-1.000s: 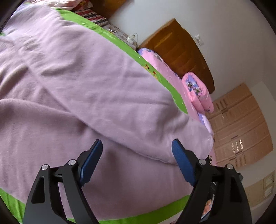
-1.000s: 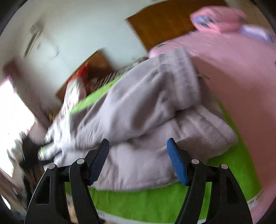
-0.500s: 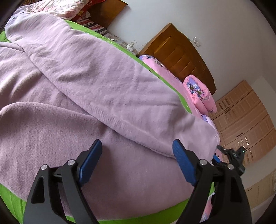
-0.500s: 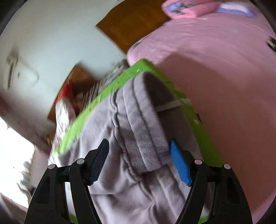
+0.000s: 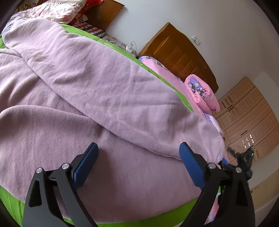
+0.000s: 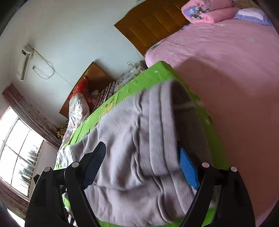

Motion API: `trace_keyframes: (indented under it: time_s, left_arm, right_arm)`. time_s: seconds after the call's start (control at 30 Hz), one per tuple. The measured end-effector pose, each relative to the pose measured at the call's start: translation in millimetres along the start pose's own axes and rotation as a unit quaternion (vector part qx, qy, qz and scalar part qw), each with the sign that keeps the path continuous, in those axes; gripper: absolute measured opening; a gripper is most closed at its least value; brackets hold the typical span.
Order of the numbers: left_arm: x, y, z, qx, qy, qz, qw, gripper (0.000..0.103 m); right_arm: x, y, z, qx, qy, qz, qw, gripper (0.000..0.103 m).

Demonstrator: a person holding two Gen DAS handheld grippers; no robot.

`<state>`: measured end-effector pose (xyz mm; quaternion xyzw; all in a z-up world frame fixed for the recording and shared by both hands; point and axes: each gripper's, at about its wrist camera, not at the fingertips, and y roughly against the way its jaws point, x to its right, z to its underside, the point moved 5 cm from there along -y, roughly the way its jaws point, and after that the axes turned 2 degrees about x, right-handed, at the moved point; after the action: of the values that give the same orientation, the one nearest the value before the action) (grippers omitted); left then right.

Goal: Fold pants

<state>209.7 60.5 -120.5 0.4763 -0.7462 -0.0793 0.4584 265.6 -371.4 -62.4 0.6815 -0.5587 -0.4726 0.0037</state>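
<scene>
The pants lie spread over a green sheet on a bed, and in the left wrist view their lilac fleece fills most of the frame — one leg runs diagonally from upper left to lower right, lapped over the rest of the cloth. The left gripper hangs just above the fabric with its fingers spread wide and opening; cloth lies below the gap, but neither blue pad presses on it. At the far right edge of that view the dark frame of the right gripper pokes in by the pants' end. In the right wrist view the ribbed waistband of the pants bunches up between the fingers of the right gripper. Those fingers are also opening: the right pad sits against the waistband's edge, the left one stands beside the fabric, and whether either pad bears on it cannot be told — the cloth there is blurred. Beyond the green sheet is a second bed under a pink cover, with a rolled pink quilt at its wooden headboard.
</scene>
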Motion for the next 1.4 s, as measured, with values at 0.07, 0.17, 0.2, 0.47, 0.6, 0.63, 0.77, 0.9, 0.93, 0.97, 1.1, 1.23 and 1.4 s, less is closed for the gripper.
trace_keyframes:
  time_s: [0.07, 0.17, 0.2, 0.47, 0.6, 0.63, 0.77, 0.9, 0.93, 0.97, 1.1, 1.23, 1.4]
  left_arm:
    - [-3, 2, -1, -0.002, 0.002, 0.003, 1.0000, 0.094]
    - [-4, 3, -2, -0.005, 0.009, 0.006, 0.9999, 0.094]
    - [-6, 5, -4, -0.007, 0.016, 0.010, 0.9998, 0.094]
    - [-38, 26, -27, 0.008, 0.158, 0.077, 0.9844, 0.091]
    - [-52, 17, -39, -0.006, 0.204, 0.038, 0.9783, 0.077]
    - [-53, 15, -41, -0.008, 0.208, 0.027, 0.9777, 0.076]
    - [-52, 3, -48, -0.015, 0.217, -0.013, 0.9761, 0.062]
    - [-50, 7, -49, -0.019, 0.206, -0.076, 0.9754, 0.029]
    - [-53, 10, -47, -0.018, 0.209, -0.084, 0.9740, 0.023]
    - [-56, 12, -45, -0.017, 0.216, -0.085, 0.9725, 0.016]
    - [-62, 25, -37, 0.000, 0.235, -0.069, 0.9696, 0.005]
    - [-44, 50, -42, 0.029, 0.218, -0.037, 0.9747, 0.004]
    - [-26, 72, -61, 0.039, 0.224, 0.033, 0.9732, 0.004]
  right_arm:
    - [7, -4, 6, -0.006, -0.007, 0.005, 1.000, 0.080]
    - [7, -16, 19, -0.018, 0.012, 0.016, 1.000, 0.076]
    - [11, -22, 10, -0.015, 0.031, 0.022, 0.999, 0.072]
    - [10, -1, -7, 0.068, 0.059, 0.019, 0.996, 0.017]
    - [7, -2, -8, 0.071, 0.066, 0.021, 0.995, 0.017]
    - [6, -2, -8, 0.069, 0.067, 0.024, 0.995, 0.018]
    - [15, 17, 0, 0.058, 0.016, 0.019, 0.998, 0.033]
    - [15, 42, 17, 0.075, 0.002, 0.021, 0.997, 0.081]
    - [11, 48, 23, 0.075, 0.006, 0.013, 0.997, 0.081]
    - [5, 51, 29, 0.073, 0.011, 0.005, 0.997, 0.081]
    - [-22, 39, 59, 0.022, 0.024, -0.041, 0.999, 0.078]
    - [-27, 1, 81, -0.043, 0.007, -0.027, 0.999, 0.077]
    - [-22, -22, 70, -0.043, -0.027, -0.006, 0.999, 0.076]
